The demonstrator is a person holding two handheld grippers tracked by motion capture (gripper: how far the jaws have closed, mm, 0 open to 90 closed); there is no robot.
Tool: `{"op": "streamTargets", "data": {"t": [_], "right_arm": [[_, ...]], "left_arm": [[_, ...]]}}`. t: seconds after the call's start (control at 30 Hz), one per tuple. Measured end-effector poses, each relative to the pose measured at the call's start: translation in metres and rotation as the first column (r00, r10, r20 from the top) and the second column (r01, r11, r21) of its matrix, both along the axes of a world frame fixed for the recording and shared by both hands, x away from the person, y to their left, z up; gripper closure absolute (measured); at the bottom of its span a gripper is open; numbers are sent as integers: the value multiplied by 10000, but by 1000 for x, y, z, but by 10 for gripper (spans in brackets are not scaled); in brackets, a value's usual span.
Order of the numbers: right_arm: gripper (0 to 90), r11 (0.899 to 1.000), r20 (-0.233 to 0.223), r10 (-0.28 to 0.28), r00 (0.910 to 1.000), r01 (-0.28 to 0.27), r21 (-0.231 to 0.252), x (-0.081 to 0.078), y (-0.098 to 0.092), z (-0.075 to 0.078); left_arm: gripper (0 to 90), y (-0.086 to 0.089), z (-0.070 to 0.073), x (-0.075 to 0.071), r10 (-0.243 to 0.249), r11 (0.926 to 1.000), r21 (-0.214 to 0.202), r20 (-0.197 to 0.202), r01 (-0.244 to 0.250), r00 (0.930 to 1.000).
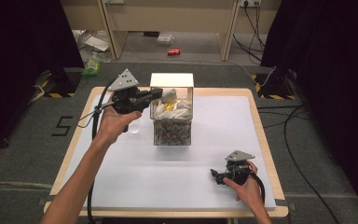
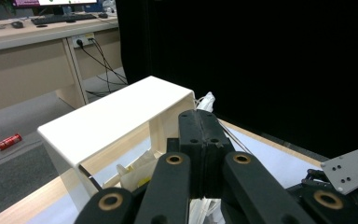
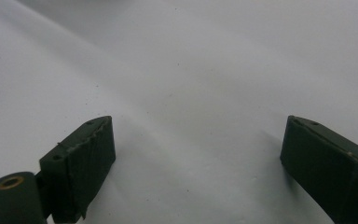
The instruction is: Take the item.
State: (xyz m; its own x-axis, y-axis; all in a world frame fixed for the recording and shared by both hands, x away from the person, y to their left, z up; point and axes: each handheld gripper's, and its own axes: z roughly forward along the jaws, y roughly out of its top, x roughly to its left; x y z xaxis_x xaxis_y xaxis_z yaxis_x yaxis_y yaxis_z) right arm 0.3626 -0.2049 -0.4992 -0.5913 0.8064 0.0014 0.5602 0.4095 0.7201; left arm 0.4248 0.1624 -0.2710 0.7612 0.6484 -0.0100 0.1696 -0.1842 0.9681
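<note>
A clear box (image 1: 172, 135) with a white raised lid (image 1: 171, 80) stands at the middle of the white table (image 1: 214, 135), full of white packets (image 1: 179, 112). My left gripper (image 1: 160, 93) hovers over the box's open top, shut on a small white packet (image 1: 170, 95). In the left gripper view the jaws are pressed together (image 2: 199, 114), the white packet (image 2: 208, 100) pokes out past their tips, and the box lid (image 2: 116, 116) lies just beyond. My right gripper (image 1: 216, 176) rests at the front right of the table, open (image 3: 196, 135), nothing between its jaws.
A small clear cup (image 1: 134, 127) stands on the table left of the box, by the left hand. On the floor behind lie a red can (image 1: 174, 52), a green bottle (image 1: 92, 65) and cables (image 1: 289, 126). Black curtains flank both sides.
</note>
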Motion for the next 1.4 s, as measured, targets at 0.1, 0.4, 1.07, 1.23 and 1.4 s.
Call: {"op": "streamTargets", "data": {"t": [0.1, 0.4, 1.07, 1.23, 1.4], "right_arm": [[109, 10000, 1, -10, 10000, 10, 10, 0, 0, 0], [109, 10000, 7, -2, 10000, 2, 7, 0, 0, 0], [108, 10000, -6, -20, 10000, 20, 8, 0, 0, 0], [108, 10000, -2, -19, 10000, 19, 8, 0, 0, 0], [108, 10000, 2, -14, 10000, 14, 4, 0, 0, 0]], "left_arm": [[893, 4, 2, -1, 24, 10000, -25, 13, -24, 10000], [893, 22, 9, -4, 230, 9995, -235, 90, -228, 9997], [893, 79, 20, -12, 1241, 9906, -623, 372, -1216, 9916], [893, 86, 18, -12, 1421, 9881, -639, 366, -1396, 9892], [893, 92, 13, -10, 1627, 9848, -672, 303, -1604, 9862]]}}
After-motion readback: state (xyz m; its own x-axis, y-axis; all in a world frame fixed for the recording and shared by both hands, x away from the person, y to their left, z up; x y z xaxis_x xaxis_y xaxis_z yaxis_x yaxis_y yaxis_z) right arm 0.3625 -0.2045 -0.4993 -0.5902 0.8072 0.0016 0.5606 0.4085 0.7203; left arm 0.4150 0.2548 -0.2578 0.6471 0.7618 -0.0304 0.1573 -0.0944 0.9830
